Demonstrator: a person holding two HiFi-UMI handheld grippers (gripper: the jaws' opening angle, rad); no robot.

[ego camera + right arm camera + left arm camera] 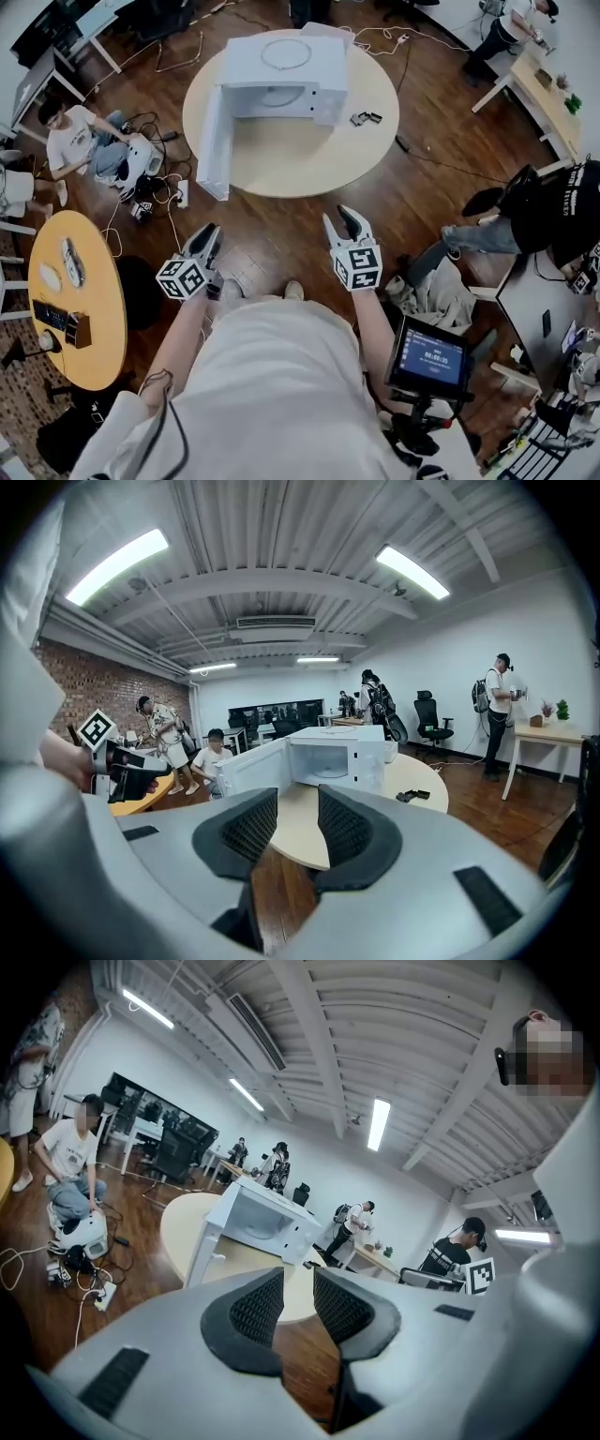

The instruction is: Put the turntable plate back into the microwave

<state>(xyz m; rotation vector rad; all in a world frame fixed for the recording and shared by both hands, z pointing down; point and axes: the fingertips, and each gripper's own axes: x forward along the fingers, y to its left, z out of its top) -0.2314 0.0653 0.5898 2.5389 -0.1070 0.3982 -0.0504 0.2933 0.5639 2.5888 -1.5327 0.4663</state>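
While its door point(214, 141) hangs open, a boxy microwave point(281, 80) tops the round table point(309, 164).

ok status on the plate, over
Left gripper, right gripper open, empty. Microwave door open; round dish inside, ring on top. Table path unblocked.

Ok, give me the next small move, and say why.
Probably step toward the round table: the left gripper and right gripper are open, empty and short of it, while the microwave stands there, door open.
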